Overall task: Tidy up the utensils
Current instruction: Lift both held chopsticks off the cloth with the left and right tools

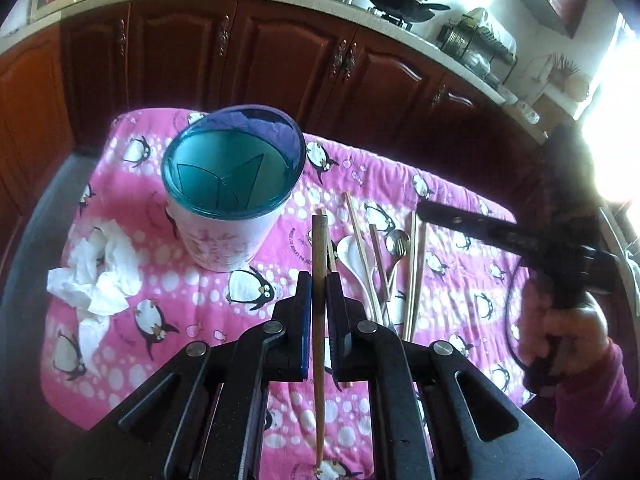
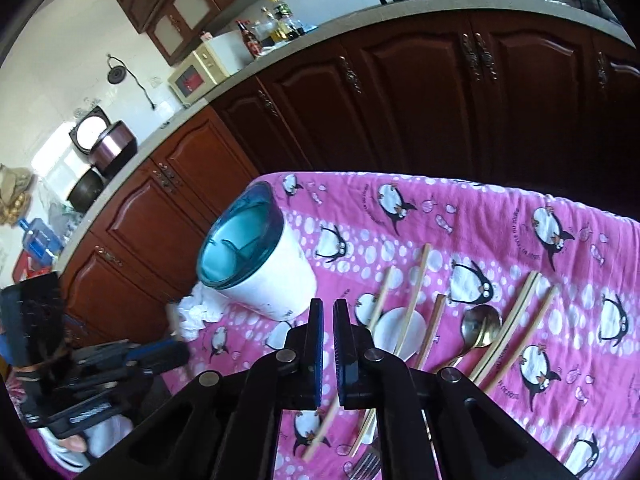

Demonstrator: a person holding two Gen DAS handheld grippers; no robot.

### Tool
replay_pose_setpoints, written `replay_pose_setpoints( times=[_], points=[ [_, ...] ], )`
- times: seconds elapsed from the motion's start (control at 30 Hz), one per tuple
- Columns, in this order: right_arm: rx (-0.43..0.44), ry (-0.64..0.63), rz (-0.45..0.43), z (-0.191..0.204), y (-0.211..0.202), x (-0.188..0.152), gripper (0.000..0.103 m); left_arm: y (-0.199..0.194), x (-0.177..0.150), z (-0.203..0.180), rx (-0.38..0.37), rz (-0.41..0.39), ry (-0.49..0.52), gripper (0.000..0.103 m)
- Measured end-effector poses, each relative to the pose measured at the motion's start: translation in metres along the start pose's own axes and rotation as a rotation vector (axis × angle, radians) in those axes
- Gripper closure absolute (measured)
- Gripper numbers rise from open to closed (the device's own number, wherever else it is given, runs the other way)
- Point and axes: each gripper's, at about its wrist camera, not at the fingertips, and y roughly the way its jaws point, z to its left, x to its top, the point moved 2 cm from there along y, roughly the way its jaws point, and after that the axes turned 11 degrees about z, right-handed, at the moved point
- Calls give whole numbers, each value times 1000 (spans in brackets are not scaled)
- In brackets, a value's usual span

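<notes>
Penguin-print pink cloth [image 1: 192, 292] covers the work surface, evidently laid as a soft staging area. On it, at 11 o'clock from the left gripper in the left wrist view, stands the teal-rimmed white holder cup [image 1: 230, 208], upright and mouth open; judged to be the destination for the utensils. Crumpled tissue [image 1: 96, 276] lies at 9 o'clock of the cup, just beside it.

Loose utensils lie at 3 o'clock of the cup: white ceramic spoon [image 1: 362, 268], metal spoon [image 1: 396, 244] and several pale chopsticks [image 1: 416, 268], roughly parallel, long axes running near-to-far.

Left gripper [image 1: 319, 280] is closed on a brown chopstick [image 1: 319, 240], clamped near mid-length. Its long axis runs 12 to 6 o'clock, along the fingers, far tip pointing toward the cabinets, just right of the cup. That hold appears to suit tipping it end-first into the cup.

Right gripper [image 2: 328, 308] hangs above the utensil group, jaws narrowly apart and gripping nothing.
</notes>
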Motion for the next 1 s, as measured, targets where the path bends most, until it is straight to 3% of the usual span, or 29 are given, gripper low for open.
replay_pose_setpoints(
  times=[0.1, 0.17, 0.23, 0.43, 0.6, 0.7, 0.87, 1.0],
  points=[
    [-30, 27, 47, -6, 18, 3, 98, -4, -3, 1, -7, -11, -7, 97],
    [-40, 39, 87, -10, 38, 7, 88, -7, -5, 2, -10, -18, -8, 97],
    [-75, 53, 122, -15, 60, 13, 66, -9, -7, 3, -10, -23, -12, 97],
    [-145, 97, 200, -37, 124, 37, 68, -12, -9, 9, -17, -19, -24, 97],
    [-236, 80, 252, -46, 159, 45, 94, -15, -11, 11, -25, -16, -28, 97],
    [-188, 93, 231, -45, 147, 43, 97, -22, -12, 12, -39, -23, -31, 97],
    [-57, 89, 100, -28, 79, 32, 98, -43, -14, 8, -51, -55, -14, 97],
    [-16, 43, 26, -11, 32, 19, 98, -60, -14, 7, -54, -83, -8, 97]
  ],
)
